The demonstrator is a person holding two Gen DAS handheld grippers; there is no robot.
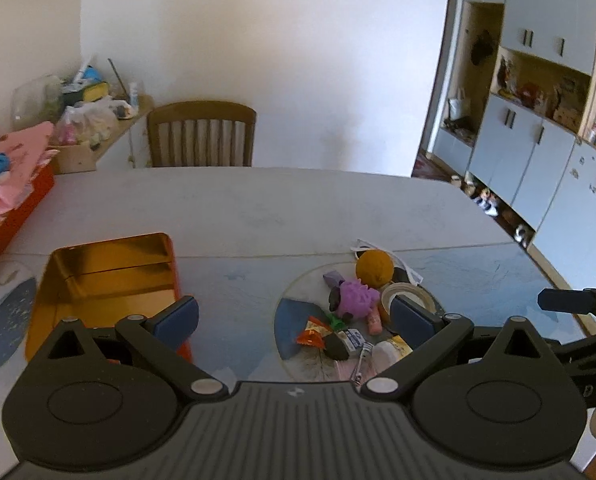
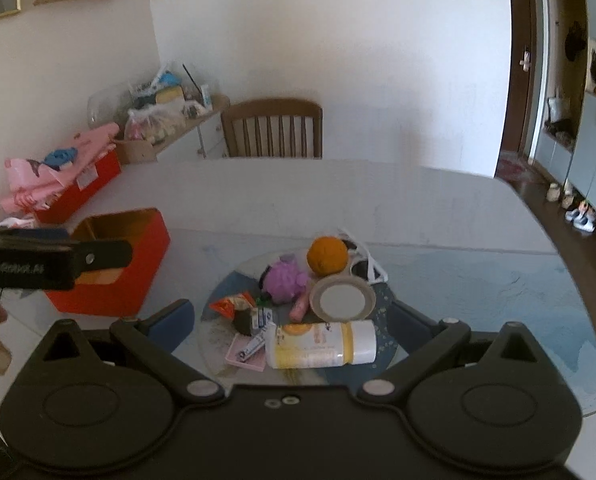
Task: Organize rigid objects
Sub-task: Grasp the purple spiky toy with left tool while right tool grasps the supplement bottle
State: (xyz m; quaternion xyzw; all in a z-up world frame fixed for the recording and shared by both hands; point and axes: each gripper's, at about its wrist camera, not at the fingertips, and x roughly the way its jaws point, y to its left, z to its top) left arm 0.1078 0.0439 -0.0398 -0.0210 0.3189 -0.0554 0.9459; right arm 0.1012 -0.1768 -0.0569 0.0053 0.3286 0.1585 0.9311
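Tin [image 2: 110, 264], open and empty, sits on the table [image 2: 418, 208] at 9 o'clock of the pile. Bottle [image 2: 322, 344] lies nearest, at 6 o'clock. Right gripper [image 2: 294, 320] and left gripper [image 1: 294, 316] both gape wide, holding nothing. Suggest straddling the bottle across its width, clear of the tape [image 2: 342, 298] and ball [image 2: 327, 255].

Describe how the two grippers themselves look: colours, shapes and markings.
Both the left gripper and right gripper are matte black, with ribbed bodies, two round discs, silver pivot pins and blue finger pads. The left gripper's side carries white lettering, too blurred to read.
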